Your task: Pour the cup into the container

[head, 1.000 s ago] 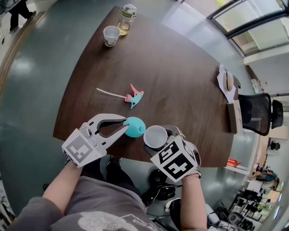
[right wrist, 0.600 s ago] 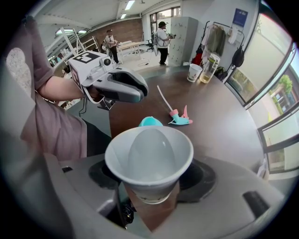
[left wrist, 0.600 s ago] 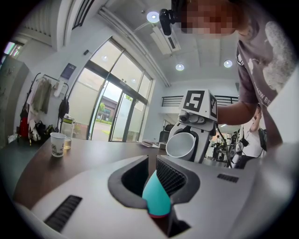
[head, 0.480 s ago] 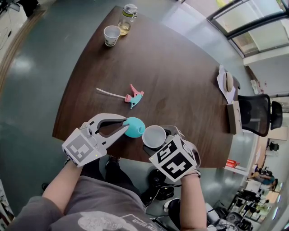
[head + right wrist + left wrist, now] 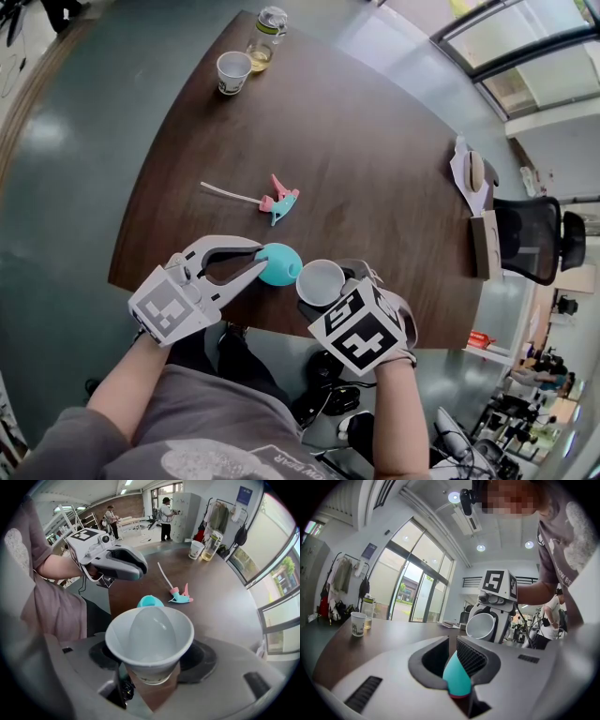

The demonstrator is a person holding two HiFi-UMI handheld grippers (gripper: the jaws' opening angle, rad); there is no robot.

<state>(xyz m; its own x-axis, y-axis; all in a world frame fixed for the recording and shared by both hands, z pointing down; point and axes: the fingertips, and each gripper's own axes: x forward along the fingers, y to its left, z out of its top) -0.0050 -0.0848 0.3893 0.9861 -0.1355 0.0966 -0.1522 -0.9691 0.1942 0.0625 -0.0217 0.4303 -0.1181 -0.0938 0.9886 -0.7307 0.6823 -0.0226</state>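
- Gripped the cup (image 5: 150, 641) low on its body in the right gripper (image 5: 354, 279), jaws partly spread round it, mouth facing that gripper's camera.
- Clamped the teal container (image 5: 281, 264) at the jaw tips of the left gripper (image 5: 259, 257), just left of the cup, over the near edge of the table (image 5: 375, 169).
- Pointed the right gripper down, the left roughly level.
- Could not make out the cup's contents.

The person is wearing a grey-brown short-sleeved T-shirt (image 5: 178, 417) with a pale print. The left gripper (image 5: 257, 260) and right gripper (image 5: 150, 681) are showing light grey shells and white cubes (image 5: 169, 309) bearing black square markers.
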